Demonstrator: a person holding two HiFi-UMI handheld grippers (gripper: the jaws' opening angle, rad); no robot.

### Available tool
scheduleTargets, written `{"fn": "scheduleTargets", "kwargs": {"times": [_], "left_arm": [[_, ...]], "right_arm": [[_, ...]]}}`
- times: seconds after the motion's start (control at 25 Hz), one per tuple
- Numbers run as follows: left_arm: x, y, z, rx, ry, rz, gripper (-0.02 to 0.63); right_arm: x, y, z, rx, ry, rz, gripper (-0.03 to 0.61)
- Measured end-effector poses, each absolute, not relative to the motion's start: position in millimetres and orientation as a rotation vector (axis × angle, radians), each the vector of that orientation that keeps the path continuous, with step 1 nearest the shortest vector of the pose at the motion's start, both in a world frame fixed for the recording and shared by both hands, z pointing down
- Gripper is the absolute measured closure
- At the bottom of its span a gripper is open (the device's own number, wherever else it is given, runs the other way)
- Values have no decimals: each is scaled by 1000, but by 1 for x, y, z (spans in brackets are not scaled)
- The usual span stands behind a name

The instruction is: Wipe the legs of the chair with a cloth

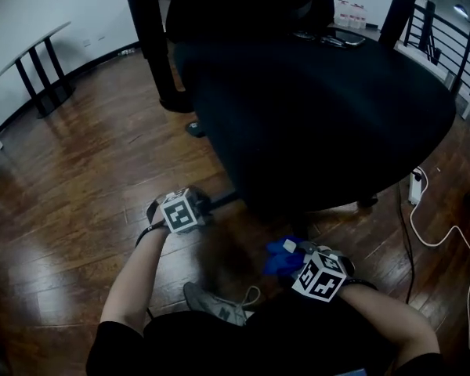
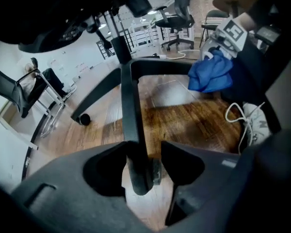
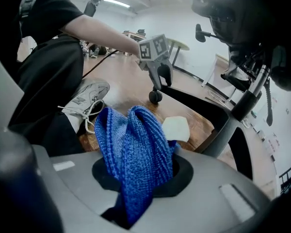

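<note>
Seen from the head, the left gripper [image 1: 189,209] sits at 8 o'clock from the dark chair [image 1: 313,116], low over the wooden floor [image 1: 78,178]; its own view shows the jaws standing apart, with one black leg [image 2: 131,110] of the chair running between them towards 12 o'clock up to the hub; the pads do not clamp it, and a gap shows on the right side of the leg's tip; a caster [image 2: 83,119] on another leg lies at 10 o'clock; the right gripper [image 1: 309,266] is at 6 o'clock from the chair, its jaws closed tight on a blue knitted cloth [image 3: 131,144], which bunches up between them and fills the gap; from the left gripper's view the cloth hangs at 1 o'clock, clear of the leg; a grey shoe [image 1: 215,304] lies at 5 o'clock from the left gripper; a white cable [image 1: 435,237] trails at 4 o'clock from the chair
</note>
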State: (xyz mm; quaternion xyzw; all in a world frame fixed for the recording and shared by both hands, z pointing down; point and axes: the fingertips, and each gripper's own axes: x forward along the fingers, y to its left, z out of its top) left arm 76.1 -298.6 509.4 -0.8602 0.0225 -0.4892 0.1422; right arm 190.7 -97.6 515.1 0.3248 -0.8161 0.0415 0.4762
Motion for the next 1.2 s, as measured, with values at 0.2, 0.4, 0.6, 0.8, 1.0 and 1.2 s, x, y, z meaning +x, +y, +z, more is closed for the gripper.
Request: {"fn": "scheduleTargets", "kwargs": {"times": [0.2,0.4,0.6,0.8,1.0,1.2], "left_arm": [[143,-200,441,-2634,-128,-1017,397],[184,-94,416,-2666,-325,-917,399],[191,-62,427,-2578,-347,-992,400],[200,-50,436,-2629,-304,-1045,391],[206,-50,459,-2570,-245,-1118,394],[207,-61,451,-2618,-243,-968,440]], "right_arm": [[203,-108,496,932,-2155,288,491],[186,-113,446,1070,-2377,321,489],[174,-99,436,1023,-2415,239,495],[177,-89,443,1009,-2431,327,495],[185,-88,465,998,-2337,310,499],[203,-90,456,997,-2341,292,497]]}}
